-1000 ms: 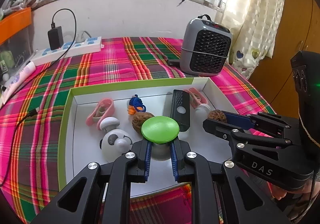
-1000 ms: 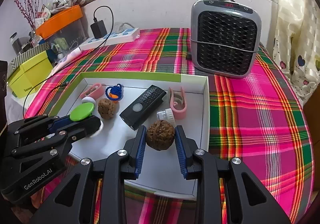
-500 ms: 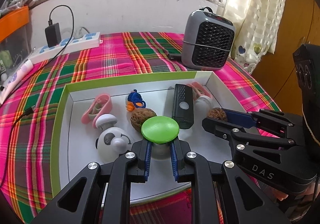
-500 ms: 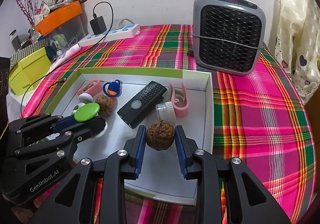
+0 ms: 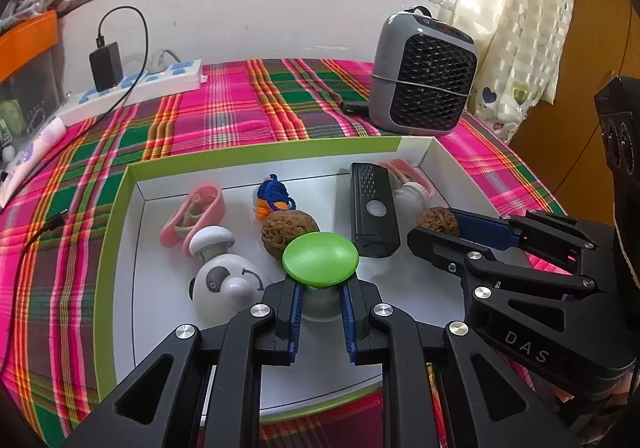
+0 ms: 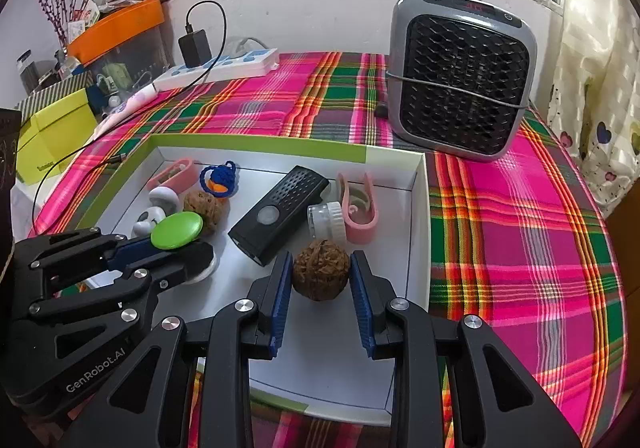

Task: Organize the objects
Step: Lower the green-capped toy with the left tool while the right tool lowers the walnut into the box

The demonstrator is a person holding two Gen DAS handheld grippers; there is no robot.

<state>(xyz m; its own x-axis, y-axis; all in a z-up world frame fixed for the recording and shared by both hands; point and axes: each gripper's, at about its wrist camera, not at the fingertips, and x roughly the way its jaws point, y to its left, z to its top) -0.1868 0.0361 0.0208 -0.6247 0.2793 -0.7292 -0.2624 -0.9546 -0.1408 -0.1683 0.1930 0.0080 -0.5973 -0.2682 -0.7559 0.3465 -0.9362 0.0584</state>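
Walnut [image 6: 320,271] sat pinched between the blue pads of the right gripper [image 6: 322,280], held over the near right part of the white tray [image 6: 418,207]. Beside it, the left gripper [image 5: 319,302] was clamped on a green-capped toy [image 5: 320,258] above the tray's middle. Inside the tray lay a second walnut [image 5: 286,230], a black remote [image 5: 372,207], a panda toy [image 5: 222,280], a white mushroom [image 5: 210,242], two pink clips [image 5: 192,213] [image 6: 358,207], a blue-and-orange knot [image 5: 274,197] and a small jar [image 6: 328,219]. A grey heater [image 6: 460,79] stood on the plaid cloth [image 6: 520,228] behind the tray
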